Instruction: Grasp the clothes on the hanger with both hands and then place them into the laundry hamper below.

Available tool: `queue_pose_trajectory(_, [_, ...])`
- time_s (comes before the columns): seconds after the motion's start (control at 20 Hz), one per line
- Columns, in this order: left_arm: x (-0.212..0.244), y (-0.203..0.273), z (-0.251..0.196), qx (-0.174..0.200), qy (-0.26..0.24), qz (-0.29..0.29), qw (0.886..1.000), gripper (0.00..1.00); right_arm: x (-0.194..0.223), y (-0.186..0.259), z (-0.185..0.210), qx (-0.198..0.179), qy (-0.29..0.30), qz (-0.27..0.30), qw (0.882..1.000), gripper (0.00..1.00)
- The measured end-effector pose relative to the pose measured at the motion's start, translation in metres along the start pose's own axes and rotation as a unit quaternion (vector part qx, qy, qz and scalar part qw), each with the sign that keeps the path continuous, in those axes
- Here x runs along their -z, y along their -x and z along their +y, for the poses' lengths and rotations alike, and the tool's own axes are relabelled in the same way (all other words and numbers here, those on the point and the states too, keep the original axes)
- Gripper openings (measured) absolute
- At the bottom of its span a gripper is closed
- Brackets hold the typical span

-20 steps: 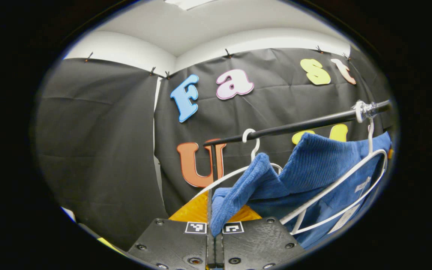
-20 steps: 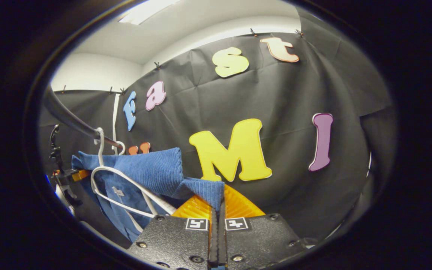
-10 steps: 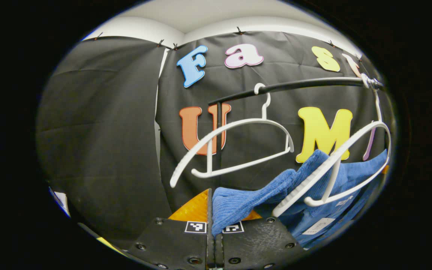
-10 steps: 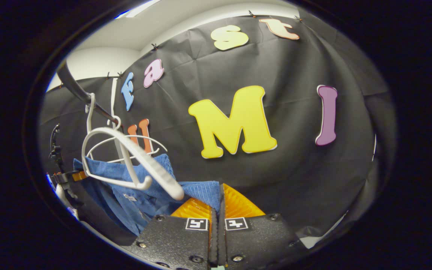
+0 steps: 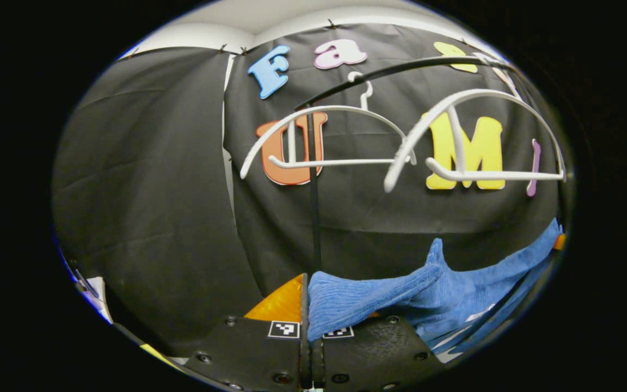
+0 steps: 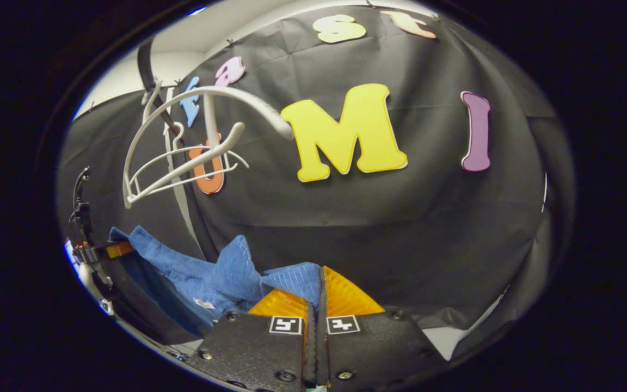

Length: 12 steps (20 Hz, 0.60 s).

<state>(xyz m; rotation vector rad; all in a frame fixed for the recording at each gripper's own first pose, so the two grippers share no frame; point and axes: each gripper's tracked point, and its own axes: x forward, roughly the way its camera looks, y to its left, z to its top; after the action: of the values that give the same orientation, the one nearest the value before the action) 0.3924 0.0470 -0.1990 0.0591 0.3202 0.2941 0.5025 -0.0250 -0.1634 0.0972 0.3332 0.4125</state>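
Note:
A blue knitted garment (image 5: 433, 291) stretches between both grippers, hanging free below the hangers. My left gripper (image 5: 307, 305) is shut on one end of it, the cloth bunched between the fingers. In the right gripper view my right gripper (image 6: 316, 296) is shut on the other end of the blue garment (image 6: 210, 275), which sags away to the left. Two bare white hangers hang from the black rail (image 5: 400, 68): one hanger (image 5: 471, 141) close by and a second hanger (image 5: 324, 136) farther off. The near hanger (image 6: 183, 141) shows upper left in the right gripper view.
The rail's black upright post (image 5: 313, 207) stands straight ahead of the left gripper. The other gripper (image 6: 96, 253) shows at the far left of the right gripper view, holding the cloth's far end. Black cloth walls close in behind and to both sides.
Both grippers have dropped with the blue garment. It has slid off the near hanger, which now hangs bare and sits higher in both views. Both stayed shut on the cloth.

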Motion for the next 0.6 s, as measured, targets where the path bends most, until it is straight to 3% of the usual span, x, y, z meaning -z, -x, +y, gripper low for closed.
queue_pose_trajectory(0.6, [-0.033, 0.058, -0.079, 0.135, -0.039, -0.046, 0.989, 0.05, -0.006, 0.039, 0.144, -0.039, 0.038, -0.020, 0.998, 0.04])
